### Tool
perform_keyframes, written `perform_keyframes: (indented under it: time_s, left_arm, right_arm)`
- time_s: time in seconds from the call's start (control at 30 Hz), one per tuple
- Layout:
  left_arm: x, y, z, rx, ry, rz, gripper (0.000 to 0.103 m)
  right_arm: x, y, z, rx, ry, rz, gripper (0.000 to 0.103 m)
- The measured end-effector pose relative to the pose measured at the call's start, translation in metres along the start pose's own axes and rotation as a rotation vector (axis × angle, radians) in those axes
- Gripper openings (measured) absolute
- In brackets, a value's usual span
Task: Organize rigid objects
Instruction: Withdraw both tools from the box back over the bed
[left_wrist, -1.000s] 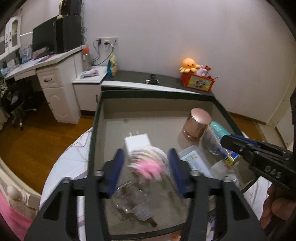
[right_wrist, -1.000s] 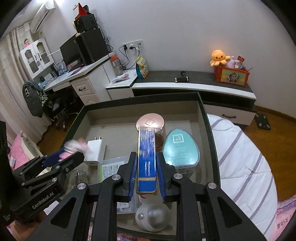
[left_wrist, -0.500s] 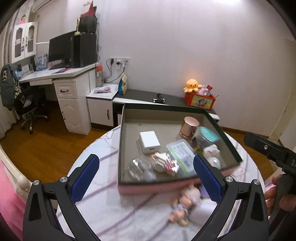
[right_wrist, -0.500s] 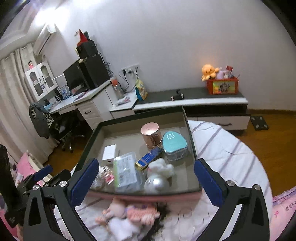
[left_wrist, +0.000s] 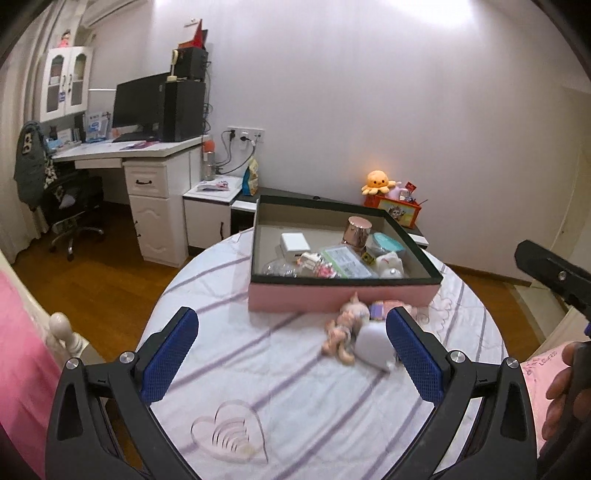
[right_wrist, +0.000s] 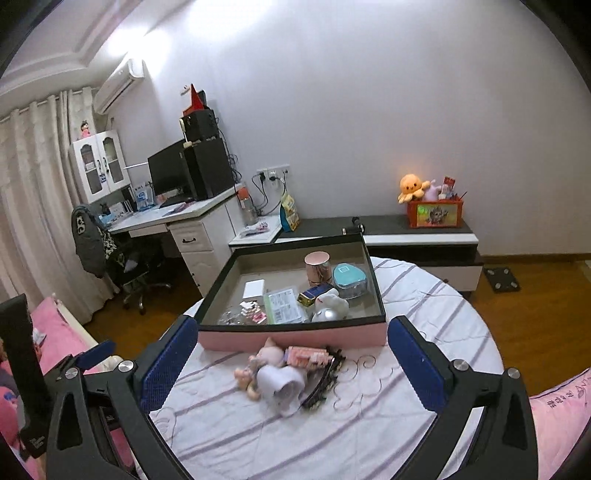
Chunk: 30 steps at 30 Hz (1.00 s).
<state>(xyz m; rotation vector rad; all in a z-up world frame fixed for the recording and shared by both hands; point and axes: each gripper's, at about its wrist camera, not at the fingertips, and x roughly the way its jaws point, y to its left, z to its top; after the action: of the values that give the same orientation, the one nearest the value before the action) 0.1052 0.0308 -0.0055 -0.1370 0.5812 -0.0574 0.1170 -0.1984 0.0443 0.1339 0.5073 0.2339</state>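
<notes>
Both grippers drawn back from pink box (left_wrist: 343, 293), left gripper (left_wrist: 291, 350) and right gripper (right_wrist: 291, 363) jaws wide apart, empty

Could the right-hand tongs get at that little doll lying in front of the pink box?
Probably yes. The right tongs are wide open and the doll lies between their tips in view, on the bare tablecloth. Only the white piece and dark comb-like thing crowd it.

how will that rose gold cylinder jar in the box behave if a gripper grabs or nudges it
The rose gold jar looks rigid and glossy, so the pads may slip on its smooth wall. It stands upright on a flat base, taller than wide, so a high nudge could tip it; once down, it would likely roll. The teal case beside it leaves little room on that side.
</notes>
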Motion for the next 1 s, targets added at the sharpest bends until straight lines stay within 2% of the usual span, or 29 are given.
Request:
perform_keyframes:
  time_s: [0.3, 0.53, 1.0]
  left_arm:
    - [-0.035, -0.013, -0.024, 0.042, -0.017, 0.026, 0.103]
    - [-0.047, -0.024, -0.032, 0.07, -0.018, 0.023, 0.103]
    - [-0.05, -0.027, -0.035, 0.064, -0.011, 0.023, 0.103]
  right_arm:
    - [-0.035, 0.003, -0.038, 0.01, -0.027, -0.069, 0.103]
    - [-0.044, -0.002, -0.065, 0.011, -0.006, -0.12, 0.103]
    - [-0.043, -0.009, -0.073, 0.025, 0.018, -0.142, 0.103]
